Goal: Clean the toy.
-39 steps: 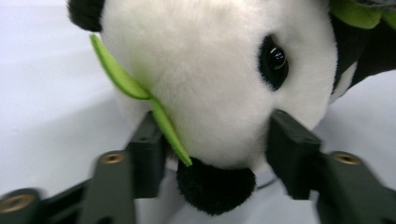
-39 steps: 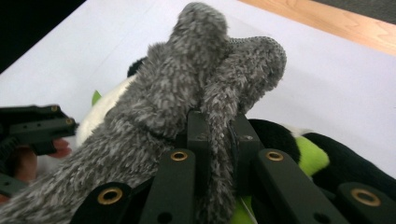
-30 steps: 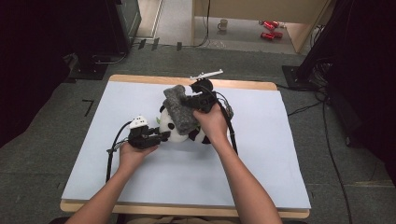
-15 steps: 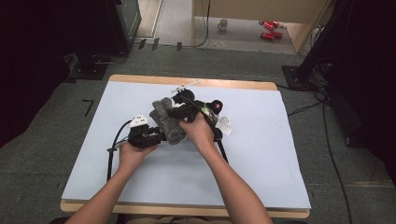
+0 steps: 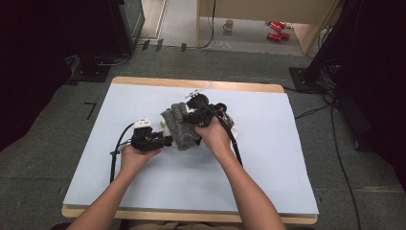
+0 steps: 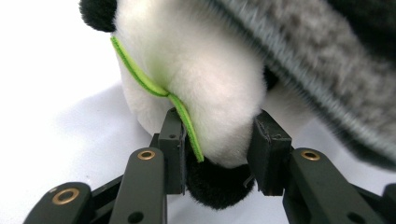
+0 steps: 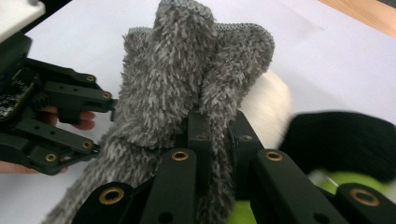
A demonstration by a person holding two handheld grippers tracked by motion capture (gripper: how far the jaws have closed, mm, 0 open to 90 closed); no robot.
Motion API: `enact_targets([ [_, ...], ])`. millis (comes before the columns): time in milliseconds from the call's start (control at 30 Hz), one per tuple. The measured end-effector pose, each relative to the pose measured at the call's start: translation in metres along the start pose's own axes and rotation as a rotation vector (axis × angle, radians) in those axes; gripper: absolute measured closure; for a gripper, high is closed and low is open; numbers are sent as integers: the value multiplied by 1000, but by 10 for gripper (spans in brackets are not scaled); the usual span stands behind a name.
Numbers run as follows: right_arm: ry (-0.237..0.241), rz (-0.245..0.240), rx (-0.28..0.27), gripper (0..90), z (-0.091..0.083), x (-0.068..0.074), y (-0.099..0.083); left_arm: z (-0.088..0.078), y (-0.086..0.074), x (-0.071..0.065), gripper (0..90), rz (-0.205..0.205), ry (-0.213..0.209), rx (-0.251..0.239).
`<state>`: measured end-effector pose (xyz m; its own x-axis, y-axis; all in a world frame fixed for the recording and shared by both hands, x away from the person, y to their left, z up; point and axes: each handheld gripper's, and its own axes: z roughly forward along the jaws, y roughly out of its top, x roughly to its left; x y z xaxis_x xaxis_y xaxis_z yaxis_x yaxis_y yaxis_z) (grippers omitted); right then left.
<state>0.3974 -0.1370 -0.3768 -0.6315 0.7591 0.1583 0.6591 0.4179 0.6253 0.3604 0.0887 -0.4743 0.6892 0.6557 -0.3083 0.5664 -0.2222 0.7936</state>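
Note:
A black-and-white panda plush (image 6: 196,79) with a green ribbon (image 6: 140,77) lies at the middle of the table. My left gripper (image 5: 163,140) is shut on a white and black part of the plush (image 6: 219,149). A fluffy grey cloth (image 5: 179,127) is draped over the plush and hides most of it from above. My right gripper (image 5: 189,117) is shut on a fold of the grey cloth (image 7: 173,84), which stands up between its jaws (image 7: 217,133). The left gripper (image 7: 60,116) sits just left of the cloth, and the plush (image 7: 268,102) peeks out behind.
A pale sheet (image 5: 287,158) covers the wooden table (image 5: 268,87). A small white object (image 5: 201,89) lies at the far edge. Black cables (image 5: 117,148) trail from both grippers. On the floor beyond the table stand a mug (image 5: 229,24) and red items (image 5: 275,29).
My right gripper has brought the grey cloth down and towards the left gripper, over the plush. The left gripper has kept its place on the plush.

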Motion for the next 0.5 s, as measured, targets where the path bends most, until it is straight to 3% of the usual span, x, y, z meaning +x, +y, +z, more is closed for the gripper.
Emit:
enact_targets([
  [100,-3,13,9,831,-5,-6,-1,-1,0,1,618,6,-4,2],
  [200,-51,14,33,831,-10,-14,-5,-1,0,3,618,-3,-9,3],
  [333,-49,53,30,830,-16,-26,-11,-1,0,2,619,-3,-19,-9],
  [500,-67,45,-5,834,-24,-22,-8,-2,0,2,621,-2,-16,-15],
])
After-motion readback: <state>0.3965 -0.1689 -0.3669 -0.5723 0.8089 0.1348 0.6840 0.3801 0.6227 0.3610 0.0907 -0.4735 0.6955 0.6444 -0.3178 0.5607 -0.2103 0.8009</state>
